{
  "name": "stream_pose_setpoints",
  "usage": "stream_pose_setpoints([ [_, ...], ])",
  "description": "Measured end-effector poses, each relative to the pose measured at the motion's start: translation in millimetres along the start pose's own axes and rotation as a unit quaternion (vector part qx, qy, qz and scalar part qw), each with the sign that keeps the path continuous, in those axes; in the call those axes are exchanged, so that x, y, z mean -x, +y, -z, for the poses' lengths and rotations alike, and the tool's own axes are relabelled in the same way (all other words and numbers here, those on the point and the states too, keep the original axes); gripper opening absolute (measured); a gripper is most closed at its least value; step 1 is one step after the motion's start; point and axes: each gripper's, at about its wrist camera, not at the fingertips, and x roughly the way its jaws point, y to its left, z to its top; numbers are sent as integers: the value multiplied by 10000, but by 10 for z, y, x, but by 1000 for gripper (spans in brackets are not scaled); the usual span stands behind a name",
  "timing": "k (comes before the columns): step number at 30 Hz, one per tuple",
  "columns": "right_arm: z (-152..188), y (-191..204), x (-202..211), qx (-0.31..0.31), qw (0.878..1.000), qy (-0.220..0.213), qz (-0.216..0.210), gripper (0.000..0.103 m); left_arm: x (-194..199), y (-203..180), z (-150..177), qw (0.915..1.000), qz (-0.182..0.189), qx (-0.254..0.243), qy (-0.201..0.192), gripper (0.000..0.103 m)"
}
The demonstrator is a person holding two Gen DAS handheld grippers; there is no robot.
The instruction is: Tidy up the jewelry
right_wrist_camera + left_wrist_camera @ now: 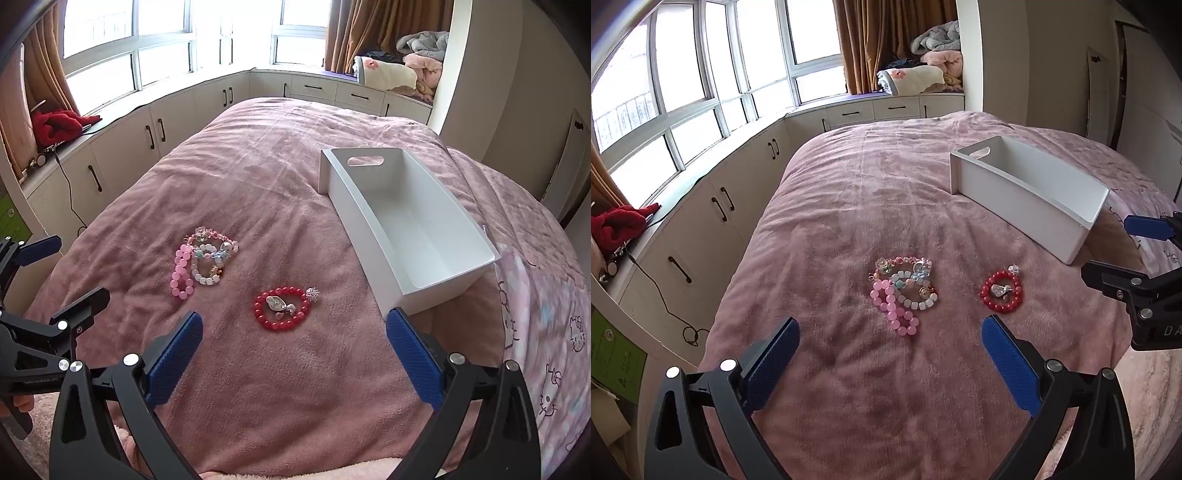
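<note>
A pile of bead bracelets (903, 291), pink, white and pastel, lies on the pink bedspread; it also shows in the right wrist view (201, 260). A red bead bracelet (1001, 291) with a silver charm inside lies to its right (281, 308). An empty white rectangular bin (1027, 195) sits at the back right (406, 221). My left gripper (890, 332) is open and empty, just short of the pink pile. My right gripper (294, 325) is open and empty, just short of the red bracelet.
The bedspread (868, 184) covers the bed. White cabinets (713, 221) run under the window at left, with a red garment (617, 223) and a black cable on them. Folded blankets (402, 70) lie on the far window seat. A Hello Kitty sheet (546, 332) shows at right.
</note>
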Motion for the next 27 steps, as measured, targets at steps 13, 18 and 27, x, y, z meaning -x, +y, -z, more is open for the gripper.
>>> stream_pose_setpoints([
  [13, -65, 89, -5, 201, 9998, -36, -6, 98, 15, 63, -5, 10000, 33, 20, -48, 100],
  [18, -85, 71, 15, 124, 9999, -85, -32, 98, 23, 72, -9, 10000, 42, 53, -60, 100],
  [27, -73, 89, 28, 145, 9998, -109, -7, 98, 52, 65, -16, 10000, 55, 32, -76, 100],
])
